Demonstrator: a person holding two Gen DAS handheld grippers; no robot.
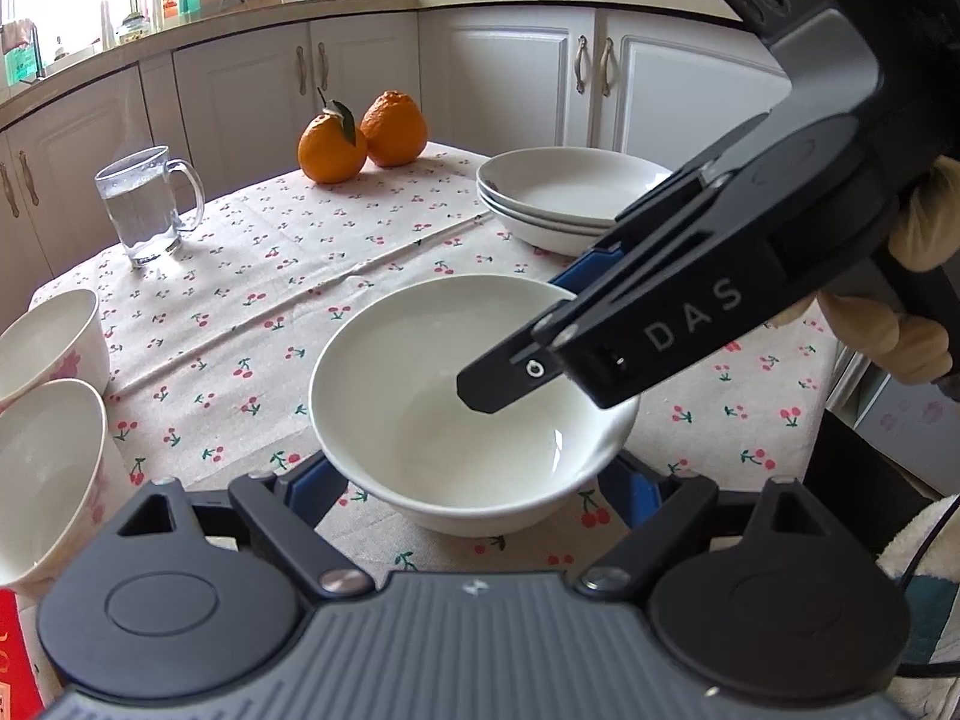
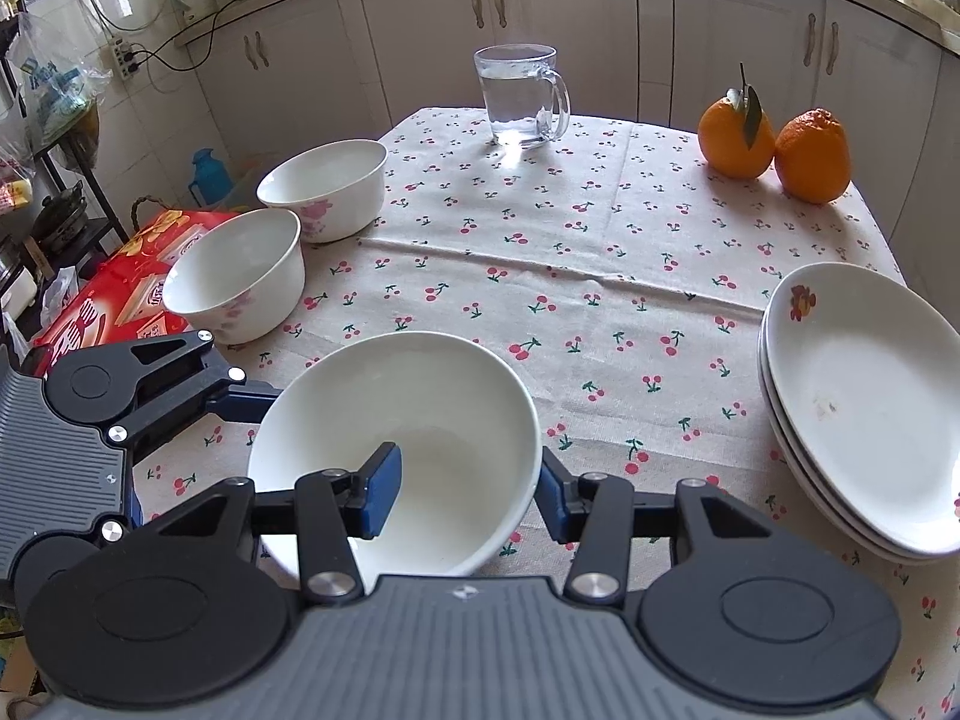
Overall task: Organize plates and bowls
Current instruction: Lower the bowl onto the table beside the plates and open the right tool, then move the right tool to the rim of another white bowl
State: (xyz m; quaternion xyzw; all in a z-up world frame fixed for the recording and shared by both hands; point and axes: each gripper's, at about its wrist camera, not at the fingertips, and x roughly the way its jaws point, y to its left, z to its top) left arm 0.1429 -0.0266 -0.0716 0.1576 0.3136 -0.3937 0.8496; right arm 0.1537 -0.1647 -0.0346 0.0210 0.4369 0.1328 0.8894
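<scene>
A plain white bowl stands on the cherry-print tablecloth near the front edge. My left gripper is open, one finger on each side of the bowl's base. My right gripper is open and straddles the bowl's right rim, one blue pad inside and one outside; it shows from the side in the left wrist view. Two flowered bowls stand at the table's left. A stack of shallow plates sits at the right.
A glass mug of water stands at the far edge and two oranges at the far right corner. A red box lies beside the table's left edge. White kitchen cabinets lie beyond.
</scene>
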